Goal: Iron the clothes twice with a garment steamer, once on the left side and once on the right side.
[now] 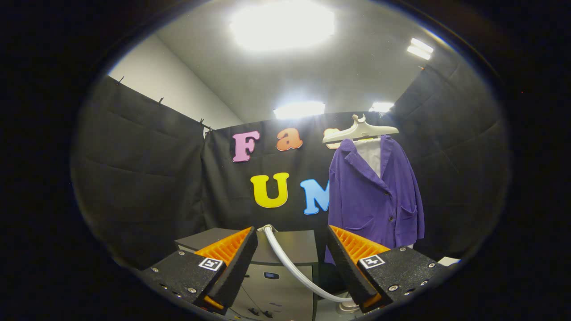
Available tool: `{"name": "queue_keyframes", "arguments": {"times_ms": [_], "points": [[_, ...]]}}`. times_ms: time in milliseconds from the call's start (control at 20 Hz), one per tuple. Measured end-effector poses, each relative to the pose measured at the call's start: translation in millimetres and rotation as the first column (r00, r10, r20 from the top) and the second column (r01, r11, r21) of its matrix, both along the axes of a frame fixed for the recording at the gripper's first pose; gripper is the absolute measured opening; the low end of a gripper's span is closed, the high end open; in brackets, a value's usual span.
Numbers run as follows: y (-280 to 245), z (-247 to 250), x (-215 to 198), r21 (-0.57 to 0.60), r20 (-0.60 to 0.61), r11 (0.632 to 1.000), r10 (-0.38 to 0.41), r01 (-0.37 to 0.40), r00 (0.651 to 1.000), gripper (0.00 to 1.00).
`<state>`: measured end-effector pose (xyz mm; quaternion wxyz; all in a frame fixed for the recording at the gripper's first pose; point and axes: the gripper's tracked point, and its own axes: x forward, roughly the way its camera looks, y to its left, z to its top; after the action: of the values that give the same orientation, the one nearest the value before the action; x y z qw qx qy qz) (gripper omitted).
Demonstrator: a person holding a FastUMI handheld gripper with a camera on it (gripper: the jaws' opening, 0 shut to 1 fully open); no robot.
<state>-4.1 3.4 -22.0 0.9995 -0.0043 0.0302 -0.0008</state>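
Booth wall behind jacket (pixel 376 191), fingers (pixel 292 267) apart, hose (pixel 290 263) btwn

— What are you looking at on the far right?

— Your jacket (pixel 374 196) is a soft, matt cloth with a slightly brushed look, and its small buttons are dark. The hanger (pixel 360 130) above it looks like smooth, pale plastic.

— And nearer you?

— The hose (pixel 292 266) between your gripper's (pixel 292 263) parted fingers is smooth and faintly glossy, like rubber or plastic. The cabinet (pixel 279 263) beyond them has a flat, matt top and a smooth front. Your fingers (pixel 234 261) have a grainy, rough finish with ribbed inner faces and small shiny metal screws. The wall (pixel 147 178) is matt, creased cloth.
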Motion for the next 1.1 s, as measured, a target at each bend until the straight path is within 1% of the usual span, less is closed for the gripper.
{"name": "queue_keyframes", "arguments": {"times_ms": [250,450,550,700,850,1000,1100], "points": [[5,-5,2,-0.006,-0.033,1.0,0.015,-0.015,0.999,0.95],[18,6,20,-0.011,-0.037,0.998,0.054,-0.054,0.998,0.94],[24,13,37,-0.005,-0.037,0.997,0.079,-0.079,0.996,0.95],[40,24,71,0.045,-0.065,0.99,0.139,-0.136,0.988,0.94],[42,38,109,0.072,-0.102,0.986,0.159,-0.152,0.982,0.95],[52,49,150,0.091,-0.142,0.978,0.201,-0.19,0.969,0.95],[59,51,174,0.116,-0.186,0.97,0.234,-0.216,0.954,0.94]]}}
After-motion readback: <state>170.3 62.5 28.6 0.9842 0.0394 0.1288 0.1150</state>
